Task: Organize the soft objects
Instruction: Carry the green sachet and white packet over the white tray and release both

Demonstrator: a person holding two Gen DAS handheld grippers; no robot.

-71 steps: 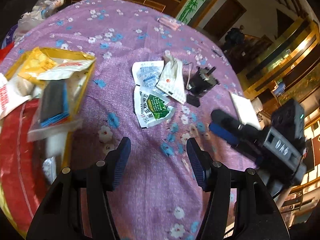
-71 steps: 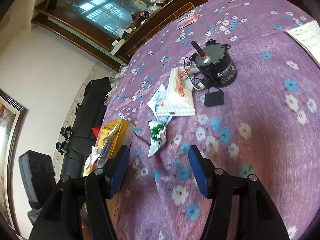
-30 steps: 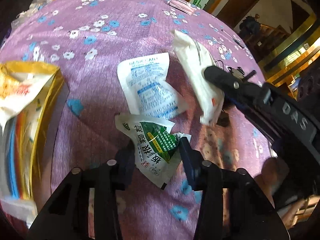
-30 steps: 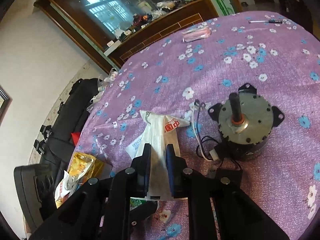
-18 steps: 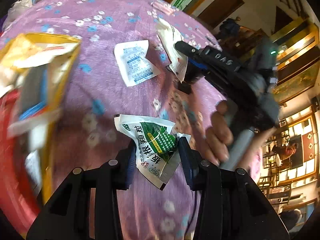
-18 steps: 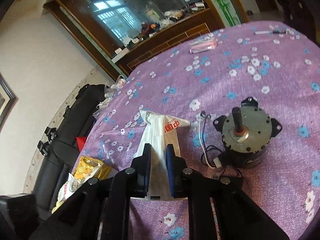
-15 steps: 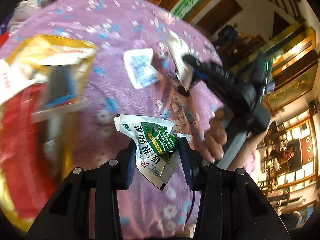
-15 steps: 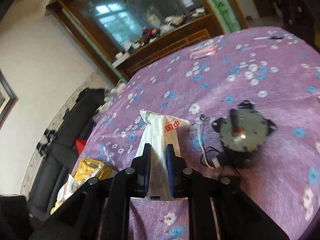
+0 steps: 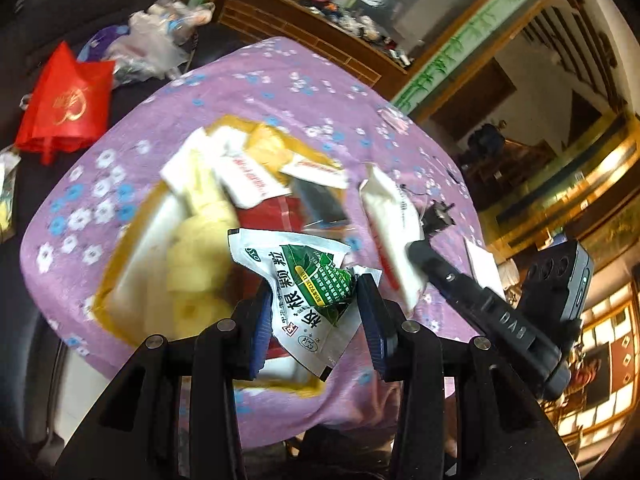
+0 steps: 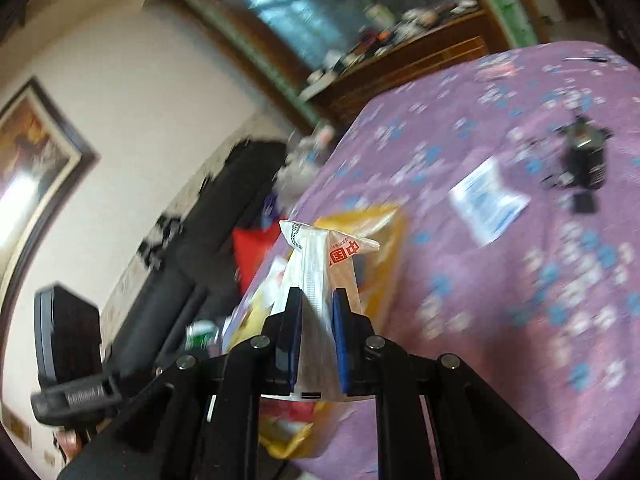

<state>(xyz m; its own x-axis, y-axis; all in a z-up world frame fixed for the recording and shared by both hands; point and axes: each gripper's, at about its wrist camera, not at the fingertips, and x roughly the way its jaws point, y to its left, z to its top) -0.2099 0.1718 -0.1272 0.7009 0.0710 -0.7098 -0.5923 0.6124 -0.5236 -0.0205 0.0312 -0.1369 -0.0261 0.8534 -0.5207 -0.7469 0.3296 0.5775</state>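
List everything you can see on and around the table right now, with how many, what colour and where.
green sachet: one, white and green, held in the left hand-held gripper over the box
white packet: one, white with red print, held in the right hand-held gripper beside the box
box: one, yellow, on the table's near side, full of blurred packets
blue-printed sachet: one, white and blue, flat on the cloth
motor: one, black, far side of the table
tablecloth: one, purple with flowers
red bag: one, off the table on dark seating
left hand-held gripper: one, black with blue pads
right hand-held gripper: one, black with blue pads
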